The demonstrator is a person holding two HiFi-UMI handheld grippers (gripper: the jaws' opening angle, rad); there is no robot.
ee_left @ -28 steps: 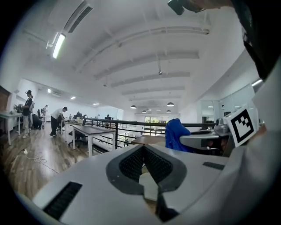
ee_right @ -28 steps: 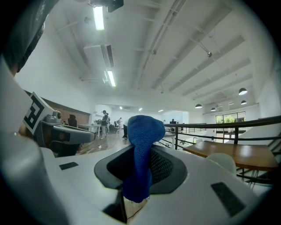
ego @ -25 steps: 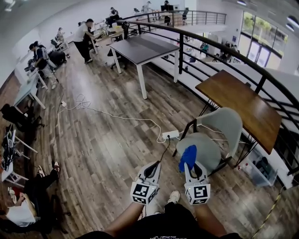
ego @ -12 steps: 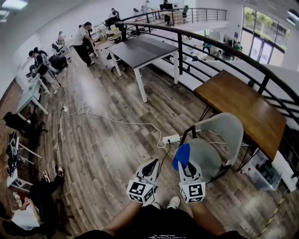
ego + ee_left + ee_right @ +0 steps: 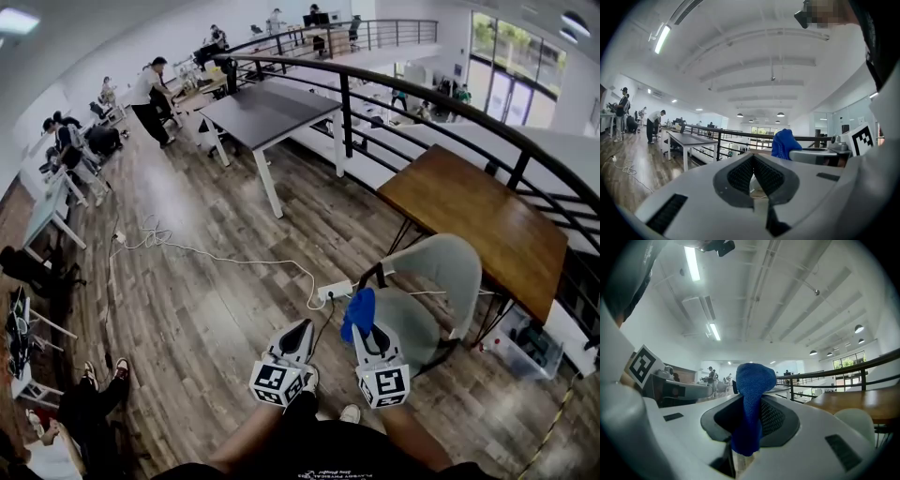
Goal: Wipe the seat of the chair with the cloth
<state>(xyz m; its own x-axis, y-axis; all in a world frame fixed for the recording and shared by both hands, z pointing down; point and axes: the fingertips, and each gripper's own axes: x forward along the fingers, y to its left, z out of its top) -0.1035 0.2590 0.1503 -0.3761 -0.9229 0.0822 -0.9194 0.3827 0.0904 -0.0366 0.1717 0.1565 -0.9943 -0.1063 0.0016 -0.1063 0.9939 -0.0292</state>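
Cloth (image 5: 751,401): blue, pinched in the right gripper, bunched end sticking up past the jaw tips; seen at the chair's near front corner, contact with the seat cannot be told
Right gripper (image 5: 366,330): jaws pressed onto the cloth, pointed toward the chair
Left gripper (image 5: 302,330): jaws brought together at the tips, nothing caught between them; held just beside the right gripper, over the floor
Chair (image 5: 417,319): pale grey seat and curved back on a dark frame, set beside the table
Table (image 5: 469,220): brown wooden top, behind the chair, next to the railing
Railing (image 5: 441,112): dark metal, curved
Power strip (image 5: 337,292): white, laid on the floor just left of the chair
Floor (image 5: 206,281): wood planks
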